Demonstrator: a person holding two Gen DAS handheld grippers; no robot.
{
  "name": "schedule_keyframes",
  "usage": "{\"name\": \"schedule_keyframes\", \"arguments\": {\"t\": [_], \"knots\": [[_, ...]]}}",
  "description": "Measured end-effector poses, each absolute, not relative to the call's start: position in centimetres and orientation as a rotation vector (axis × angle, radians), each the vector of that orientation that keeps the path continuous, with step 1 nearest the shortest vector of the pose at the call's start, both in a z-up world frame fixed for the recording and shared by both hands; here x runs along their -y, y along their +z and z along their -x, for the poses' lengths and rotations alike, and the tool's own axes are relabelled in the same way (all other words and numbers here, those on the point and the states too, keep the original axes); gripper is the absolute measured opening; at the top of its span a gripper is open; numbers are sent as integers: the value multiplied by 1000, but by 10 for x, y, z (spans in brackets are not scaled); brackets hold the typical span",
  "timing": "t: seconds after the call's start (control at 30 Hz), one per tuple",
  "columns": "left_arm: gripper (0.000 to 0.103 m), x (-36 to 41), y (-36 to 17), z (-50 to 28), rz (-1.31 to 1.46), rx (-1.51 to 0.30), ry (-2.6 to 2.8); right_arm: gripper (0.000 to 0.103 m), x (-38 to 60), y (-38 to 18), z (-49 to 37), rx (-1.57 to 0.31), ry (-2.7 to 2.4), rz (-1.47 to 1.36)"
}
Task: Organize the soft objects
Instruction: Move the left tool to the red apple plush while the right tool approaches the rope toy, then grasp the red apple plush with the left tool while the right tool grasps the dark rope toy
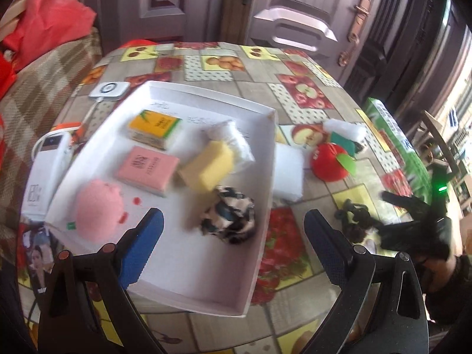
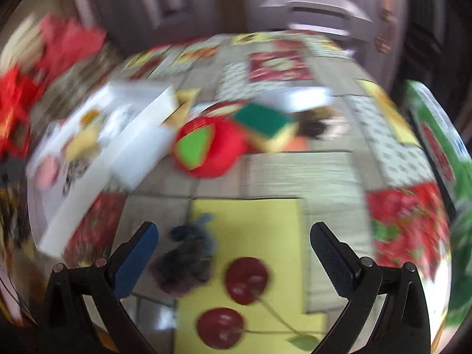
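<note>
A white tray [image 1: 267, 159] holds a pink plush [image 1: 98, 211], a pink tissue pack [image 1: 147, 168], a yellow tissue pack [image 1: 155, 126], a yellow sponge [image 1: 208, 166], a white bag [image 1: 233, 140] and a black-and-white cloth [image 1: 228, 216]. My left gripper [image 1: 233, 244] is open and empty above the tray's near part. On the cloth right of the tray lie a white foam block [image 1: 289, 171], a red apple plush [image 1: 330, 162], a green sponge [image 1: 343, 140] and a dark scrunchie [image 1: 354, 221]. My right gripper [image 2: 234, 259] is open over the dark scrunchie [image 2: 185, 265], near its left finger. The right view is blurred.
The table wears a fruit-print cloth [image 1: 295, 94]. Left of the tray lie a white power bank [image 1: 48, 174] and a white charger pad [image 1: 109, 90]. A green box [image 1: 395, 141] lies at the right edge. A red bag [image 1: 47, 20] sits on a sofa at the left.
</note>
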State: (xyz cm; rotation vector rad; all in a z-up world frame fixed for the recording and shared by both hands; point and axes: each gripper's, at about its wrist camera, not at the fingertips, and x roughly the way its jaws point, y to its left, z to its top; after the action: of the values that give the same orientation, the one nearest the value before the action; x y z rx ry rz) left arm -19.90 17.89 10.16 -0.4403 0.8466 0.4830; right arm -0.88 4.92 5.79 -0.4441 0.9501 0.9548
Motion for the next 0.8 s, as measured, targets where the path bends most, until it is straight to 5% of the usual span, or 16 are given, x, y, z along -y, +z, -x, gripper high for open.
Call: {"name": "schedule_keyframes", "arguments": {"t": [0.1, 0.17, 0.2, 0.23, 0.27, 0.8], "knots": [[97, -170, 102, 179, 405, -859, 438, 102, -68, 38, 32, -947, 995, 576], [97, -162, 101, 162, 390, -869, 404, 86, -65, 30, 41, -932, 1001, 618], [97, -159, 99, 154, 386, -876, 397, 75, -60, 32, 43, -911, 1018, 608], [97, -156, 97, 146, 384, -881, 380, 44, -54, 35, 45, -885, 1036, 609], [97, -151, 93, 133, 379, -891, 356, 32, -49, 38, 45, -867, 1047, 616], [96, -137, 26, -24, 297, -1034, 298, 31, 84, 79, -60, -962, 794, 308]]}}
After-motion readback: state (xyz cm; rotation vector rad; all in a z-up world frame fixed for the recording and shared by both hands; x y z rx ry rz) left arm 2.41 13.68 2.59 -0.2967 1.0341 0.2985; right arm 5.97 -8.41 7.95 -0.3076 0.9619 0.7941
